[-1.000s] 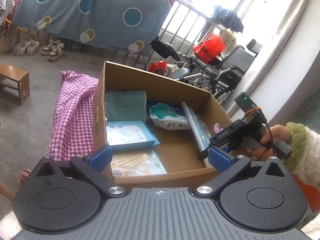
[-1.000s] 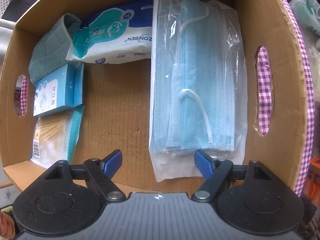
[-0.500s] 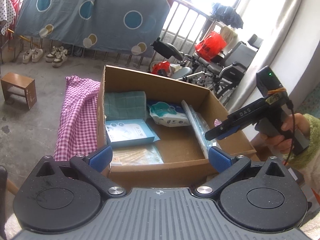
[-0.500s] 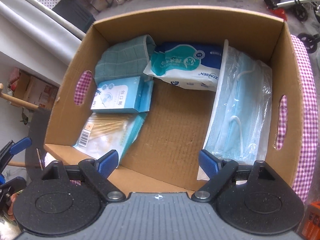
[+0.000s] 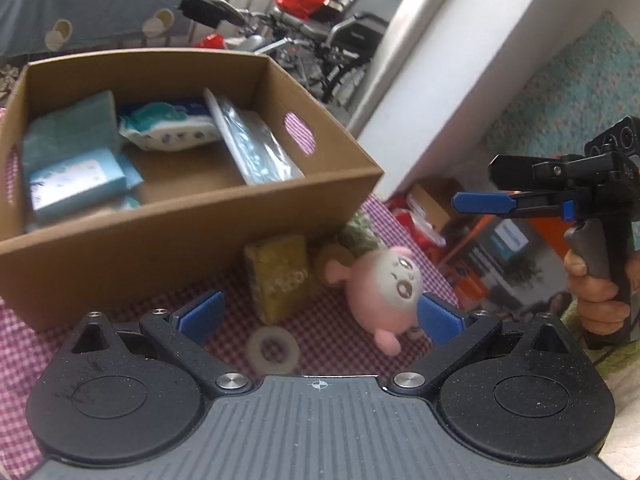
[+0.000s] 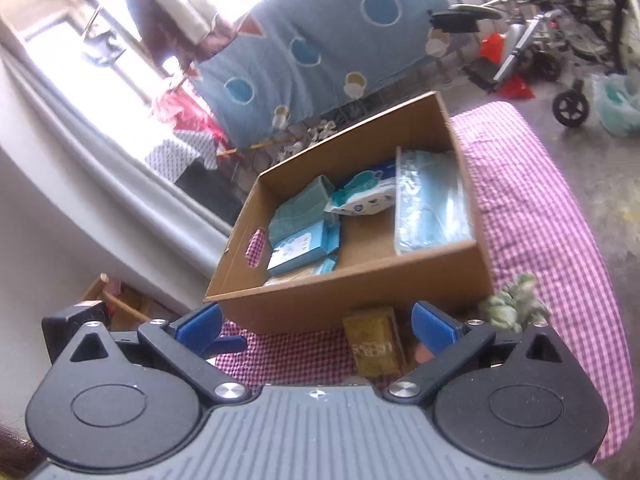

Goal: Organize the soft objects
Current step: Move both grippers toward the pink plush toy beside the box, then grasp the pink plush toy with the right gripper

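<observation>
The left gripper [image 5: 318,316] hovers over the checked cloth [image 5: 328,332], its fingers [image 5: 200,314] spread wide and holding nothing. The right gripper [image 6: 316,322] is likewise spread and empty, raised clear of the worktop.

The cardboard box [image 5: 160,248] stands on the cloth. Inside it lie a bag of face masks [image 5: 256,148] along the right wall, a pack of wipes [image 5: 168,130], a green cloth [image 5: 68,128] and a light blue box [image 5: 76,184].

Outside, just beside the box's near wall, stand a yellow sponge [image 5: 278,276], a pink plush toy [image 5: 384,288] and a white tape roll [image 5: 273,351]. A green fluffy item [image 6: 514,304] lies near the box corner.
</observation>
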Demonstrator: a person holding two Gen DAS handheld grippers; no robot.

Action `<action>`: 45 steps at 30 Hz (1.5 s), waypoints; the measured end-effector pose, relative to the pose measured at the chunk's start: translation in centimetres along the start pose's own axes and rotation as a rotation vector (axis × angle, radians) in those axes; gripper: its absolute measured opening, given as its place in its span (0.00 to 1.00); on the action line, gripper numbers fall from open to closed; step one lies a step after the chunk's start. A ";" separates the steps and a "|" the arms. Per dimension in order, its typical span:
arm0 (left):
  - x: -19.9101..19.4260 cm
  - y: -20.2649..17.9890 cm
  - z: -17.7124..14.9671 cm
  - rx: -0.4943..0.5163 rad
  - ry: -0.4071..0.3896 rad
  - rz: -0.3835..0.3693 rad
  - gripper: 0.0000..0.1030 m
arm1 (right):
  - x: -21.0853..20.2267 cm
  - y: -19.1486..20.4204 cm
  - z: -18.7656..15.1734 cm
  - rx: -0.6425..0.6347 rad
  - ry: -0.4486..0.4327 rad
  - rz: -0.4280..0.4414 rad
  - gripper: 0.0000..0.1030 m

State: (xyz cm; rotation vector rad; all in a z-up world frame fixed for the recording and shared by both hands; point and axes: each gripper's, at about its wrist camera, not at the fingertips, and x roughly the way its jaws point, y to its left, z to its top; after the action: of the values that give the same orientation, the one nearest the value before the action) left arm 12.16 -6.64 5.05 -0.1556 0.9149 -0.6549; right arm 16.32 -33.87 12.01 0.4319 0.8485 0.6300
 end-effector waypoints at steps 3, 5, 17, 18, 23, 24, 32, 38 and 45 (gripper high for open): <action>3.1 -2.0 -0.3 0.053 0.079 -0.027 1.00 | -2.5 -3.4 -4.1 0.129 -0.093 -0.040 1.00; 5.0 -3.4 -0.4 0.095 0.121 -0.046 1.00 | -3.4 -5.8 -6.4 0.213 -0.137 -0.075 1.00; 13.0 -6.6 -0.3 0.179 0.273 -0.022 0.99 | -1.3 -13.2 -9.9 0.383 -0.151 -0.117 0.79; 13.5 -6.5 -0.3 0.173 0.285 -0.021 0.99 | -0.9 -13.6 -9.9 0.386 -0.139 -0.117 0.77; 15.3 -6.7 -0.2 0.173 0.323 -0.030 0.98 | 1.1 -15.5 -9.8 0.428 -0.087 -0.097 0.65; 15.4 -6.8 -0.2 0.173 0.325 -0.042 0.98 | 1.4 -15.8 -9.9 0.441 -0.082 -0.081 0.64; 13.9 -7.6 -0.2 0.175 0.297 -0.079 0.98 | 0.6 -15.8 -11.0 0.478 -0.119 -0.058 0.57; 8.8 -8.0 0.9 0.178 0.181 -0.110 0.98 | -1.7 -12.0 -10.5 0.429 -0.172 -0.062 0.57; 0.6 -5.3 4.3 0.127 -0.040 -0.061 0.98 | -3.2 -4.3 -5.6 0.226 -0.244 -0.024 0.57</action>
State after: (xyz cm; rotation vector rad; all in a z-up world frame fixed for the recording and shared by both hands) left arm 13.33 -11.83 9.34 -0.0835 0.8299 -0.7617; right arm 11.68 -38.56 7.92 0.6879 0.6928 0.4494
